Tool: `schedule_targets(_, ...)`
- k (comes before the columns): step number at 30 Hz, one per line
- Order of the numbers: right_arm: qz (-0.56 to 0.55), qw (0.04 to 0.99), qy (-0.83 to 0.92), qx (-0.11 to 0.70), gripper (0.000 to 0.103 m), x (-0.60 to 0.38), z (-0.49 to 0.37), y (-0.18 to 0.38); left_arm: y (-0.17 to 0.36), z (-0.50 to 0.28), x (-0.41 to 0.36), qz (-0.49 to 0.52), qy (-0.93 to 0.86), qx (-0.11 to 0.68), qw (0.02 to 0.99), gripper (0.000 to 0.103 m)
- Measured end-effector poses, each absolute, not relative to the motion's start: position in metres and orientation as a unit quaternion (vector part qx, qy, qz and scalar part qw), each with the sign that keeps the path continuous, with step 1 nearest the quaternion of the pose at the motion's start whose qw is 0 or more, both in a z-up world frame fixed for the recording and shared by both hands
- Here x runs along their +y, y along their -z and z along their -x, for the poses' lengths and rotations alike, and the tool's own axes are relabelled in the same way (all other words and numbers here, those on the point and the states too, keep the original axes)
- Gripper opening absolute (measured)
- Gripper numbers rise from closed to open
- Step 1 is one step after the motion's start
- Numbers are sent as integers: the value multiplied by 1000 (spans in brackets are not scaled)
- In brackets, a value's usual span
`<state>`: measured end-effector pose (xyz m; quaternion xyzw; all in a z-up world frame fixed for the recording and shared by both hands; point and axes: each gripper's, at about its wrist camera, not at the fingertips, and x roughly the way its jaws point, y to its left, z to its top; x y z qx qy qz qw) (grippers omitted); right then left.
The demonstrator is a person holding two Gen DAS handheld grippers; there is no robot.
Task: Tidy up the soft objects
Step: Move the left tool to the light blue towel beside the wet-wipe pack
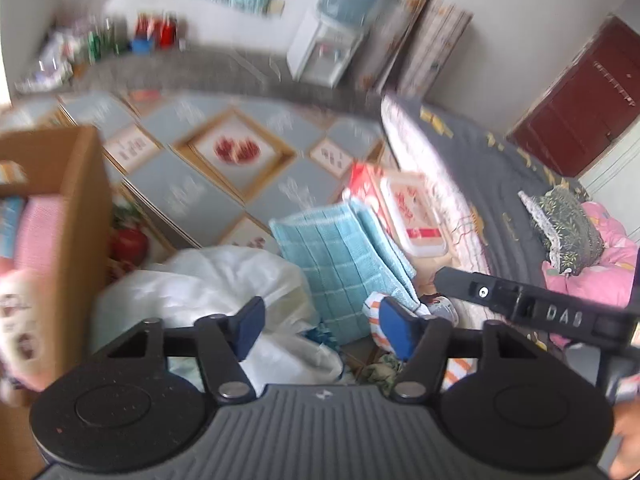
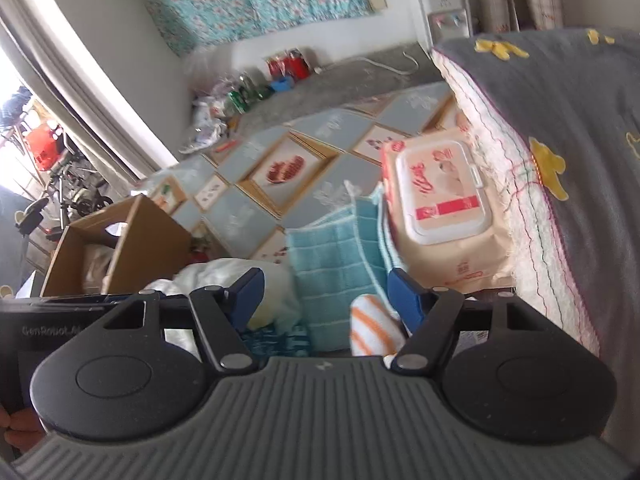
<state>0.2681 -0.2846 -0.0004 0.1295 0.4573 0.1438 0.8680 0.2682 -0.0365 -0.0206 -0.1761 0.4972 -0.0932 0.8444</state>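
Clutter fills the floor in both wrist views: a teal checked towel (image 1: 340, 264) stands on edge at the centre of the left view, leaning against a pack of wet wipes (image 1: 404, 208) just to its right, with a crumpled white plastic bag (image 1: 216, 280) touching its left side. An orange-striped white cloth (image 1: 380, 320) lies low at the towel's foot, partly hidden behind the blue pad of the left gripper (image 1: 322, 330). An open cardboard box (image 1: 76, 208) holding pink and white soft items takes the left edge of that frame, and a bed with a grey blanket (image 1: 480, 184) runs along the right, with a dark floral pillow (image 1: 568, 228) on it at the far right. A water dispenser (image 1: 324, 48) stands against the wall at top centre. Patterned floor mats (image 1: 224, 160) cover the middle ground. The left gripper's fingers are spread wide and hold nothing, pointing down at the bag and towel. In the right view the right gripper (image 2: 326, 296) is likewise spread wide and unloaded, aimed at the towel (image 2: 336, 264), with the striped cloth (image 2: 372, 324) just inside its right pad and the wipes pack (image 2: 440, 196) above right. The right gripper's black finger crosses the lower right of the left view.
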Motion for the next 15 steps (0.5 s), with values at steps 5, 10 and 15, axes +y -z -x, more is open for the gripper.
schedule_targets(5, -120, 857, -134, 484, 64, -283, -299, 30, 51, -317, -45, 190, 83, 535, 819, 55)
schedule_targets(10, -108, 849, -128, 502, 55, -279, -314, 45, 75, -356, -50, 200, 78, 562, 799, 55)
schedule_targets(15, -104, 843, -123, 513, 49, -277, -324, 56, 97, -383, -51, 213, 69, 586, 779, 54)
